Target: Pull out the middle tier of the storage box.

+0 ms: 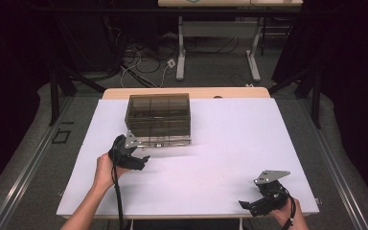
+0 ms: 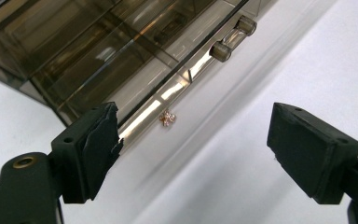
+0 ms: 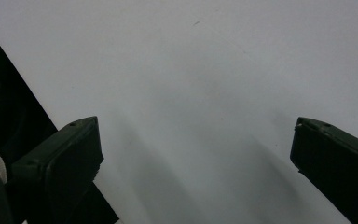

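1. Smoky brown see-through plastic makes up the one box [image 1: 158, 118], which stands on the white table [image 1: 230, 143] toward its far side, left of the middle.
2. Counted: one box, two grippers, two hands, one small charm.
3. From the high view, the box is rectangular with inner dividers forming compartments; its near bottom edge carries a clear rail. No contents can be made out.
4. Just in front of the box's near left corner is the left gripper [image 1: 143, 161], held by the left hand [image 1: 104, 170]; its jaws are spread apart and grasp nothing.
5. Well apart from the box, toward the table's near right corner, is the right gripper [image 1: 247, 205], held in the right hand [image 1: 284, 215]; its jaws too are wide apart and empty.
6. From the left gripper view, two short cylindrical knobs [image 2: 220, 51] show on the box's lower front, and a tiny pale flower-shaped charm [image 2: 167, 118] lies on the table just beside the box's bottom edge, between the jaws. The high view is too coarse for either.
7. Bare table and its dark edge appear in the right gripper view.
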A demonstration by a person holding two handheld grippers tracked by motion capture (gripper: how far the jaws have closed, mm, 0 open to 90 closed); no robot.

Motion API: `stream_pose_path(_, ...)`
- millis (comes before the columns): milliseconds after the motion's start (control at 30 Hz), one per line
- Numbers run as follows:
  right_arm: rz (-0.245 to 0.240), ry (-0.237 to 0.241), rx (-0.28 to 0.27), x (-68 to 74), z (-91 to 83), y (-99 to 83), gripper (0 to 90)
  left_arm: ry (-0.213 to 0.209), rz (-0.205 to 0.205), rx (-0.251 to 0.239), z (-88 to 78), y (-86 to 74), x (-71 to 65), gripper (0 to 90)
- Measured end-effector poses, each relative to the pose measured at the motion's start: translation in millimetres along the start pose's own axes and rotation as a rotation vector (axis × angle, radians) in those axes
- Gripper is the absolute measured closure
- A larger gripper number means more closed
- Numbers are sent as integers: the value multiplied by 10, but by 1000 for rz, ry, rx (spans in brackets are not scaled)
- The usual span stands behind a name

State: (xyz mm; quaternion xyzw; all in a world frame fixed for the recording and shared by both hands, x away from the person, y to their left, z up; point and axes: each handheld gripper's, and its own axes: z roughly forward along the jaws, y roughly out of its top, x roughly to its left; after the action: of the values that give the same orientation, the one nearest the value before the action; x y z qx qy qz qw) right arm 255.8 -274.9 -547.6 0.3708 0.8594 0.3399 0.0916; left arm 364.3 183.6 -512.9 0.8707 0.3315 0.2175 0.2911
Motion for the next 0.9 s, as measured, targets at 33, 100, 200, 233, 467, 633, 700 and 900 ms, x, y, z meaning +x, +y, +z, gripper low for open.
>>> stream_pose_path(33,-6,3,-3,-1,4,0,14,0,-7,4,-11,-9,-9,164)
stream_pose_path(100,-3,6,10,1,-2,3,14,-8,-31,-11,-37,-48,-44,163)
stream_pose_path(200,2,0,0,3,-3,-2,14,-3,-30,-5,-37,-67,-57,162)
stream_pose_path(233,1,-1,0,2,-3,-1,14,-11,-50,5,-23,-83,-57,162)
stream_pose_path(467,-10,-5,-4,5,-2,4,14,-25,-95,31,37,-144,-69,143)
stream_pose_path(633,-11,-2,-10,13,3,7,14,-43,-123,44,74,-169,-90,121)
stream_pose_path(700,-9,-6,-2,13,-5,10,13,-52,-130,43,94,-172,-94,112)
stream_pose_path(900,-4,-12,1,2,-5,13,14,-74,-138,55,144,-195,-125,98)
